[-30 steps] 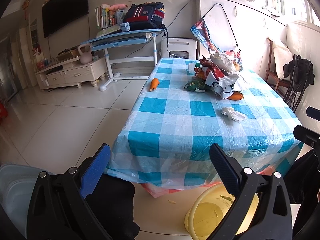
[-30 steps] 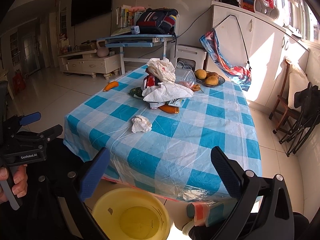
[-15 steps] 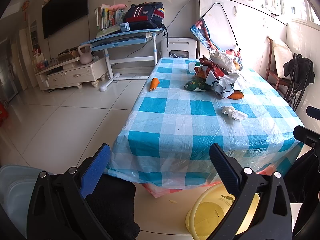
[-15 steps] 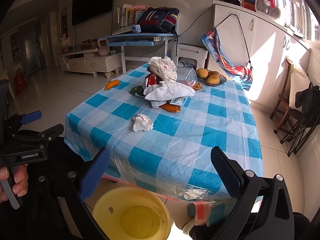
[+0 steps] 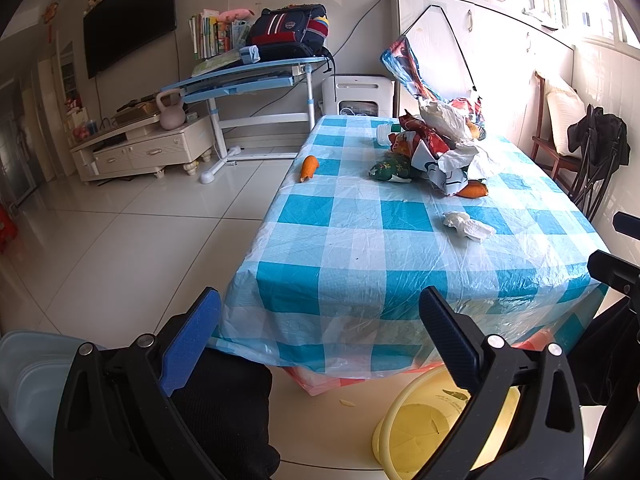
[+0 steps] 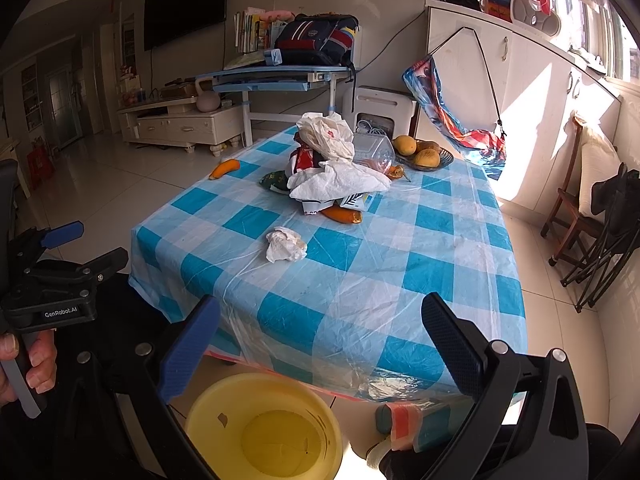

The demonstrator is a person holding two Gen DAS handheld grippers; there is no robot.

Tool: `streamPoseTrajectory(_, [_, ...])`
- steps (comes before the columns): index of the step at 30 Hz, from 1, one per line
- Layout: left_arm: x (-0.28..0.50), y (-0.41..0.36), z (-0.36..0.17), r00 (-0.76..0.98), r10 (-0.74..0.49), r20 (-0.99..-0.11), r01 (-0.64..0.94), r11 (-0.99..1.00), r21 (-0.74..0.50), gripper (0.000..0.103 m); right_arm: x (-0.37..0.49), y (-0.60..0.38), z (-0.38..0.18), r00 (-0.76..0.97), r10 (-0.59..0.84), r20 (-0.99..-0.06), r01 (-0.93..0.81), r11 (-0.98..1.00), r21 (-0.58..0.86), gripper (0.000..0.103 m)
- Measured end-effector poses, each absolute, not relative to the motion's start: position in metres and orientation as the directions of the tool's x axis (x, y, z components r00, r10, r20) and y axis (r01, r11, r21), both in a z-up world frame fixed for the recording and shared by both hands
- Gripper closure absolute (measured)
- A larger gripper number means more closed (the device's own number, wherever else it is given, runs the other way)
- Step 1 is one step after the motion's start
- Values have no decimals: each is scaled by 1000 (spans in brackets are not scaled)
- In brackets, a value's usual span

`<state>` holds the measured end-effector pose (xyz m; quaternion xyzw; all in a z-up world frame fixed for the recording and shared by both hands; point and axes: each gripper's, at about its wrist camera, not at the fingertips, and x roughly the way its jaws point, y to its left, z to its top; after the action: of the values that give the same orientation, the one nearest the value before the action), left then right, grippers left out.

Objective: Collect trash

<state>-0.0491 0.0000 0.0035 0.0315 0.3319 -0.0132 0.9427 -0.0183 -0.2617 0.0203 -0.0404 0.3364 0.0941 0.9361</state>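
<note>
off the near edge of the table [image 6: 460,248], both your grippers hang in the air with nothing between their fingers. your left gripper [image 5: 320,344] is spread wide, its blue pads apart, low before the table's near left corner. your right gripper [image 6: 320,344] is spread just as wide, before the near edge. in the right view your left hand [image 6: 28,364] shows at the left, wrapped round the other tool's handle.

under the near edge, on the floor, stands a yellow bin [image 6: 264,428], open, with small scraps inside; the left view shows it too [image 5: 424,432].

on the cloth, the closest trash is a crumpled tissue [image 6: 286,244], alone in the near half, well apart from both grippers; from the left it lies toward the right edge [image 5: 468,225]. beyond it sits a heap of bags and wrappers [image 6: 336,168] about the table's middle, with an orange peel [image 6: 342,214] touching its near side. another orange piece [image 5: 309,168] lies by the left edge. a fruit dish [image 6: 424,156] stands near the far right corner.
</note>
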Motion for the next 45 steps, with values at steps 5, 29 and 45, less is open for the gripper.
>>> streamPoseTrajectory(5, [-49, 2, 3, 780, -11, -626, 44, 998, 37, 7, -18, -263, 20, 747, 173, -642, -206, 978, 25, 6])
streamPoseTrajectory(29, [37, -114, -15, 711, -167, -683, 234, 972, 6, 7, 58, -351, 35, 683, 335, -649, -112, 926, 360, 6])
streamPoseTrajectory(45, [74, -99, -42, 635, -244, -733, 273, 958, -82, 93, 160, -349, -17, 492, 696, -522, -46, 620, 783, 49])
